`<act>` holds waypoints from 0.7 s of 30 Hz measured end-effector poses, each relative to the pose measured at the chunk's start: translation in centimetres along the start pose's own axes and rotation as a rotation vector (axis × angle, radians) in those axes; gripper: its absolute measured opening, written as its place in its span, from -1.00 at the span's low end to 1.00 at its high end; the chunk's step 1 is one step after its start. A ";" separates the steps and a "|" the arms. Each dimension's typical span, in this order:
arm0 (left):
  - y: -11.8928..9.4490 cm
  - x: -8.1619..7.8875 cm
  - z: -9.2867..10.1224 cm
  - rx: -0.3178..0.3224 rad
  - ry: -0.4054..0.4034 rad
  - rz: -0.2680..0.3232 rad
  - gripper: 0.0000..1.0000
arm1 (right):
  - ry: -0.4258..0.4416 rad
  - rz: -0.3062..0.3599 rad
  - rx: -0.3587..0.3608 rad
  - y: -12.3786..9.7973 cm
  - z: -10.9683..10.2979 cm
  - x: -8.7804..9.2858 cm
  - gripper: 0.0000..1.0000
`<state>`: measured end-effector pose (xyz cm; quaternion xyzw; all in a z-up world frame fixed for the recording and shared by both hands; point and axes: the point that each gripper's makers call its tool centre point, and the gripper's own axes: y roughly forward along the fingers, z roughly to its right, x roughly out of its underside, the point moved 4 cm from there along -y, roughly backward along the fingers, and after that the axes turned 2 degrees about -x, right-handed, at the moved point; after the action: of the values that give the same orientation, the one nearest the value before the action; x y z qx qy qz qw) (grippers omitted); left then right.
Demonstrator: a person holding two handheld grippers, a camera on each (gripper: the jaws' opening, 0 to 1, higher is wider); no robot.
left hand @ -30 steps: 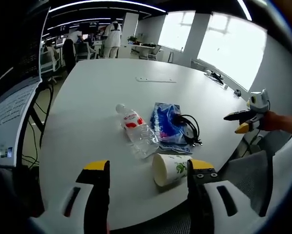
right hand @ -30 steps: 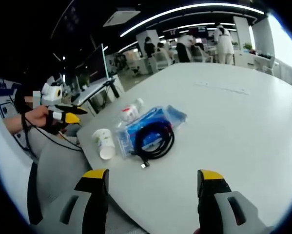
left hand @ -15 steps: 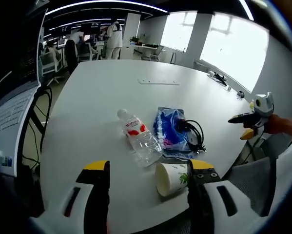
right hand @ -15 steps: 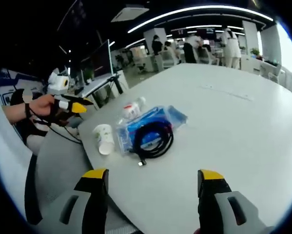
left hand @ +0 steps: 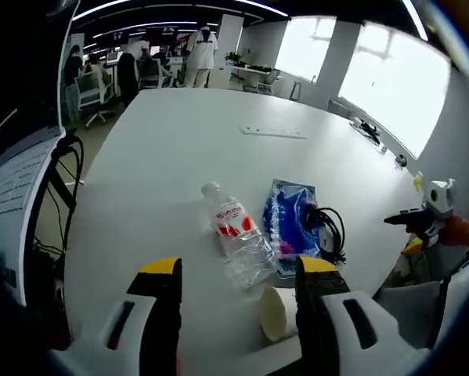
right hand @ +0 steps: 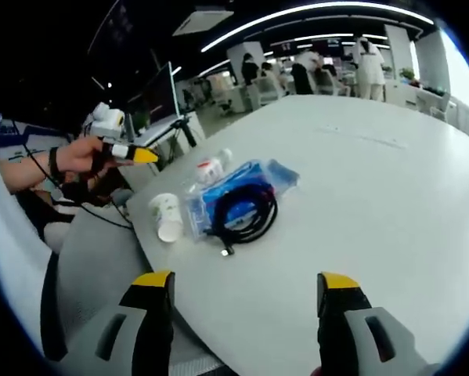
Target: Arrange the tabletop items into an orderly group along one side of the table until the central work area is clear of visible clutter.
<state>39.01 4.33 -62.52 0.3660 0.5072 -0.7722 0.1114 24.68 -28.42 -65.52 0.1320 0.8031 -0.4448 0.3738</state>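
Observation:
A clear water bottle (left hand: 236, 235) with a red label lies on its side on the white table (left hand: 179, 149). Right of it is a blue packet (left hand: 289, 223) with a coiled black cable (left hand: 330, 231) on top. A paper cup (left hand: 277, 313) lies on its side by the near edge. My left gripper (left hand: 238, 266) hovers open above the cup and the bottle's base, holding nothing. My right gripper (right hand: 243, 280) is open over bare table, short of the cable (right hand: 246, 211), packet (right hand: 250, 184), cup (right hand: 167, 215) and bottle (right hand: 211, 168). Each gripper appears in the other's view: right gripper (left hand: 422, 223), left gripper (right hand: 128, 150).
A flat cover plate (left hand: 273, 131) sits in the table's far middle. A grey chair (right hand: 85, 266) stands at the near table edge. A monitor and cables (left hand: 30, 164) are off the table's left side. People and desks (left hand: 203, 55) are far behind.
The left gripper view has shifted, so the cup now sits lower between its jaws. In the right gripper view the hand with the left gripper has risen. The table items have not moved.

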 end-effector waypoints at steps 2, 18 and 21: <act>0.5 -0.2 -0.1 0.001 -0.015 -0.008 0.16 | 0.011 0.005 0.005 0.0 0.0 0.0 0.51; 4.8 -1.6 -0.9 -0.060 -0.275 -0.050 0.13 | 0.034 0.003 0.017 0.0 0.3 0.3 0.51; 5.6 -1.8 -0.9 -0.062 -0.310 -0.059 0.12 | 0.035 0.000 0.014 0.1 0.3 0.3 0.51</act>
<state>43.77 2.10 -65.42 0.2239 0.5180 -0.8064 0.1766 24.70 -28.63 -65.89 0.1425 0.8064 -0.4480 0.3588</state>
